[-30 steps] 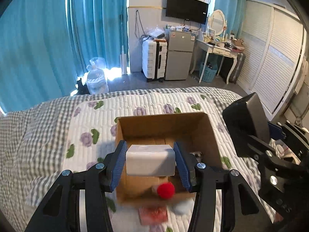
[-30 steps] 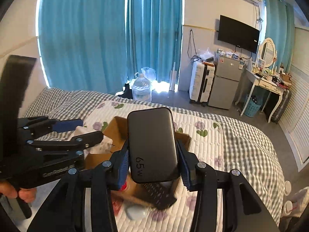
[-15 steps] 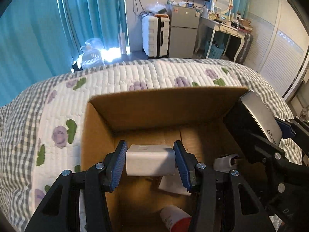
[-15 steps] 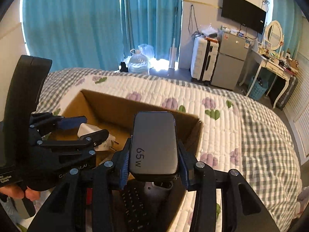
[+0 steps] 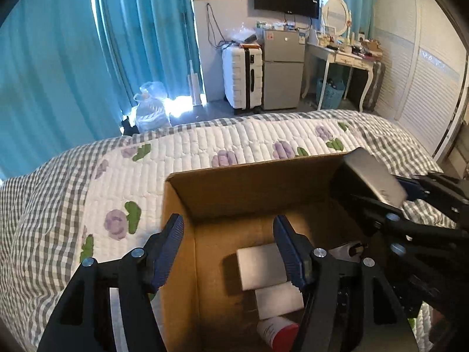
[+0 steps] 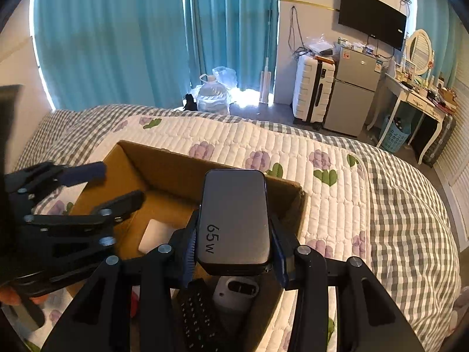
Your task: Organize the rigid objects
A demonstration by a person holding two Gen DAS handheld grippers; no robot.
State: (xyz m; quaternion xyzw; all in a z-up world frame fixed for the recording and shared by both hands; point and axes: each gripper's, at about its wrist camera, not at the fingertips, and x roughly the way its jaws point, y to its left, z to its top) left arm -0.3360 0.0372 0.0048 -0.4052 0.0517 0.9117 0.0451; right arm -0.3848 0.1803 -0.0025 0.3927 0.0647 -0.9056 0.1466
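Note:
An open cardboard box (image 5: 249, 193) sits on the bed; it also shows in the right wrist view (image 6: 164, 167). My left gripper (image 5: 228, 246) is open and empty above the box's left side. A white block (image 5: 261, 265) lies on the box floor just below it, also seen from the right wrist (image 6: 154, 236). A second white block (image 5: 278, 299) and a red-and-white cylinder (image 5: 277, 333) lie nearer. My right gripper (image 6: 233, 246) is shut on a dark grey power bank (image 6: 234, 217) marked 65W, held above the box's right side. In the left wrist view the power bank (image 5: 372, 179) is at right.
A black remote (image 6: 196, 314) and a white device (image 6: 237, 293) lie in the box under the power bank. The quilt (image 5: 205, 146) with purple flowers surrounds the box. Beyond the bed stand a white suitcase (image 5: 241, 76), a small fridge (image 5: 283, 67) and a dressing table (image 5: 346, 58).
My left gripper opened and let go of the white block, which now lies on the box floor. The right gripper still holds the power bank over the box.

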